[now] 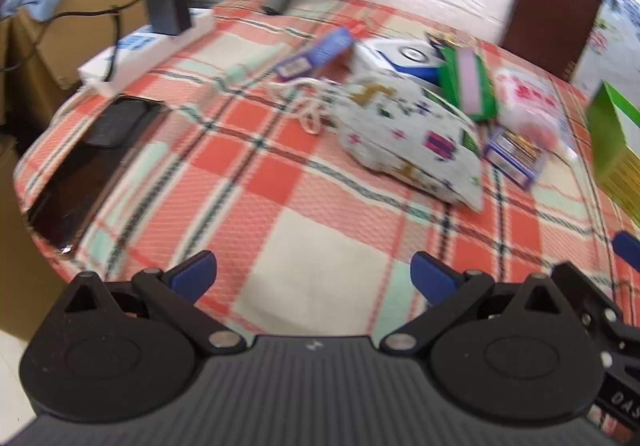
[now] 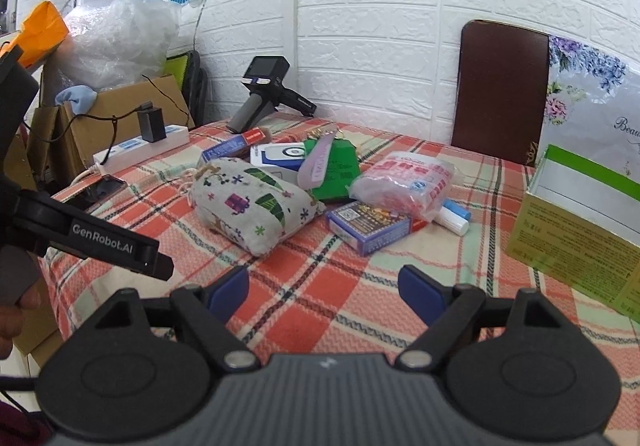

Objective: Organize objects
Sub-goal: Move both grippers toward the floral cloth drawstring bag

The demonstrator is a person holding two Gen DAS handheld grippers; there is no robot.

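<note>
While both grippers hang over the near edge of the plaid cloth (image 2: 320, 286), nothing gripped. Left gripper (image 1: 314, 276): jaws spread wide, only bare cloth between the blue pads (image 1: 196, 274). Right gripper (image 2: 322, 288): jaws likewise apart, empty, no contact with the clutter. Ahead of the right gripper, slightly left: printed pouch (image 2: 256, 201), lying on its side, drawstring end toward the far left. Just beyond the pouch: white-and-blue box (image 2: 280, 157), green packet (image 2: 336, 173) leaning against it. Straight ahead: blue card box (image 2: 368, 226), touching a pink plastic bag (image 2: 404, 181); small white-and-blue tube (image 2: 454, 217) beside the bag on its right. Far right of the right gripper: open green carton (image 2: 576, 221), apart from the pile. Left of the left gripper: dark phone (image 1: 92, 169) at the cloth's edge; farther off, power strip (image 1: 148, 45) with a black adapter plugged in. Left-wrist view blurred; small print unreadable.
</note>
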